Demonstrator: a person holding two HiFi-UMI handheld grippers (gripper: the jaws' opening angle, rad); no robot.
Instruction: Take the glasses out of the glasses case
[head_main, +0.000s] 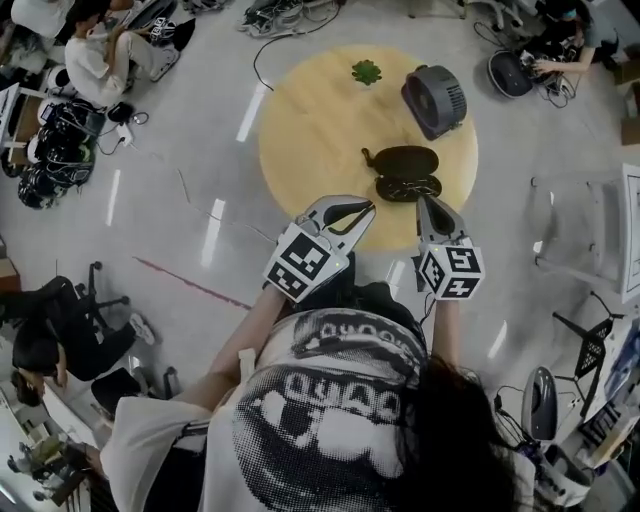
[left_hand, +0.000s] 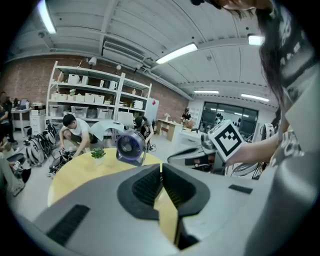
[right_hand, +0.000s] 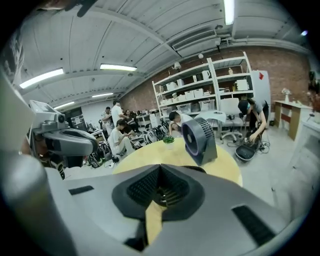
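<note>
Glasses case (head_main: 405, 172): dark, oval, hinged shell, lying open on the round table (head_main: 300, 150), at about 4 o'clock from the table's centre. Long axis runs 9 to 3 o'clock in the head view. Two halves side by side, the far half at 12 o'clock and the near half at 6 o'clock. A small dark tab or arm sticks out at the 9 o'clock end. Contents too small and dark to separate from the lining.

Right gripper (head_main: 425, 200): grey moulded body with ribbed black pads, jaws pressed together on nothing. Tips just beside the case's near rim at 5 o'clock; contact cannot be told.

Left gripper (head_main: 368, 208): same build, jaws closed tip to tip and empty. At 7 o'clock of the case, apart from it.

Desk fan (head_main: 435, 100): dark round cage, tilted, at 1 o'clock of the case, near it.

Potted plant (head_main: 366, 71): small, green, at 11 o'clock, by the table's far edge.

Table: pale yellow wood grain, circular, on a glossy grey floor.

Nothing between either gripper and the case.

Surroundings: seated people, office chairs and cables on the floor around the table; white shelving against a brick wall.
</note>
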